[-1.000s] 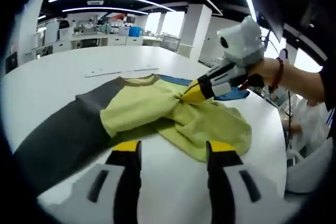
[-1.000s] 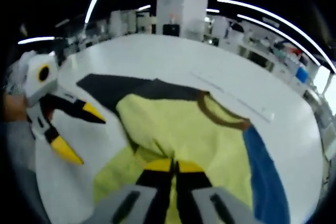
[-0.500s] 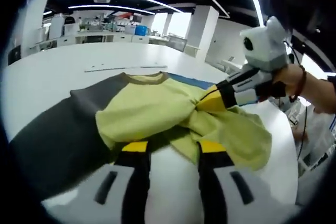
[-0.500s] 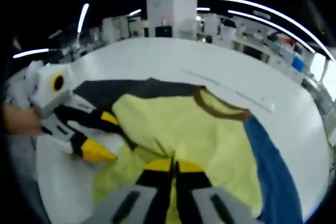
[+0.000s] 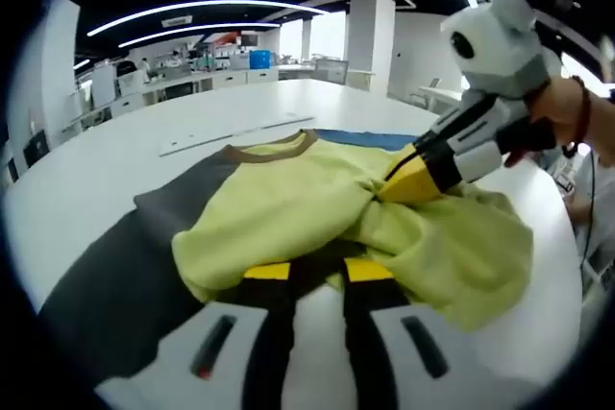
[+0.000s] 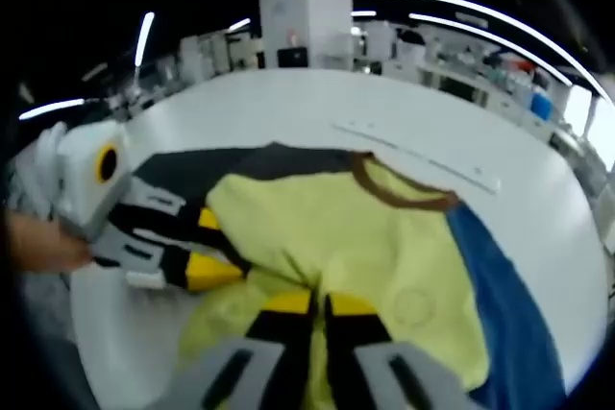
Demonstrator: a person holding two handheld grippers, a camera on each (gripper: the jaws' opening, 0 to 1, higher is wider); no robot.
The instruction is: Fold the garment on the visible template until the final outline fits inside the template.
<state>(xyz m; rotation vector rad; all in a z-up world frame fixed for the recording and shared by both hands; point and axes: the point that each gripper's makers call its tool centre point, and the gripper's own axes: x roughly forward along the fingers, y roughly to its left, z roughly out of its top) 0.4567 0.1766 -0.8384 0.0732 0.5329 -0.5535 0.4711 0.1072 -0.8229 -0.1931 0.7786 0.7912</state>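
Garment: a yellow shirt (image 5: 288, 199) with a brown collar (image 5: 272, 149), a dark grey sleeve (image 5: 125, 266) and a blue sleeve (image 5: 370, 138), lying bunched on the white table (image 5: 86, 160). In the right gripper view the same shirt (image 6: 346, 247) shows the collar (image 6: 399, 194) towards the top, the blue part (image 6: 500, 285) at the right and the grey part (image 6: 192, 165) at the left.

Template: I cannot make out a clear outline; a pale strip (image 5: 235, 134) lies on the table beyond the collar.

My left gripper: (image 5: 315, 271) its yellow tips sit close together at the near edge of the yellow fabric, with a dark gap between them. I cannot tell whether cloth is caught there. In the right gripper view it (image 6: 207, 252) enters from the left, tips against the folded edge of the shirt.

My right gripper: (image 6: 320, 304) jaws pressed together on a gathered ridge of yellow fabric. In the left gripper view it (image 5: 408, 180) comes in from the right, tips buried in a pinched knot of the shirt, held by my hand (image 5: 567, 122).

Surroundings: an open room with a white pillar (image 6: 303, 7) and ceiling light strips.
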